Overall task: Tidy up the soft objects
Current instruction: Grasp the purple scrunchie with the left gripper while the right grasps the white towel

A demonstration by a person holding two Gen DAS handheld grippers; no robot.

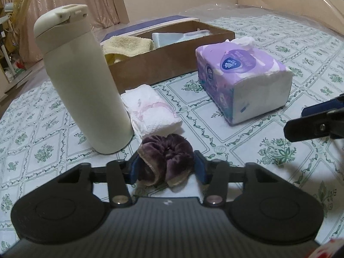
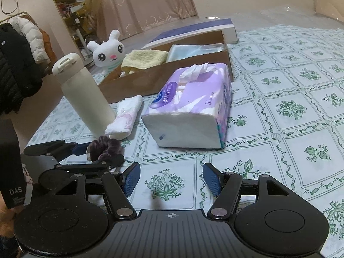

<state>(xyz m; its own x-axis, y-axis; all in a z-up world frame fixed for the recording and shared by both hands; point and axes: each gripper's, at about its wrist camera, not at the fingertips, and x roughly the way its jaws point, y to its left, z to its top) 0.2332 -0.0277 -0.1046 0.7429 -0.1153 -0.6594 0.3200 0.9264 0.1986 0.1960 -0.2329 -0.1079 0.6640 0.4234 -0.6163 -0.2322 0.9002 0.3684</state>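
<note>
One bottle [image 1: 81, 79], one scrunchie [image 1: 166, 160], one tissue pack [image 1: 243, 81], one folded white cloth [image 1: 150, 111], one cardboard box [image 1: 172, 64] holding one yellow towel [image 1: 126, 46] and one blue packet [image 1: 169, 38], one plush rabbit [image 2: 108, 50], two grippers [image 1: 166, 167] [image 2: 171, 179].

A flat surface covered by a white cloth [image 2: 290, 81] printed with green floral squares carries everything here — whether bed or table cannot be told. On it stand 1 cream flip-lid bottle [image 1: 83, 81], upright, and just beside its base a folded white-and-pink cloth [image 1: 150, 111]. In front of that cloth lies a purple velvet scrunchie [image 1: 165, 157]. A purple pack of tissues [image 2: 189, 107] sits to the right, apart from the cloth. Behind them rests an open brown cardboard box [image 1: 163, 62], and beyond it a blue-and-white flat box [image 2: 193, 32] — plus a white plush rabbit [image 2: 107, 51] at the far left edge.
</note>
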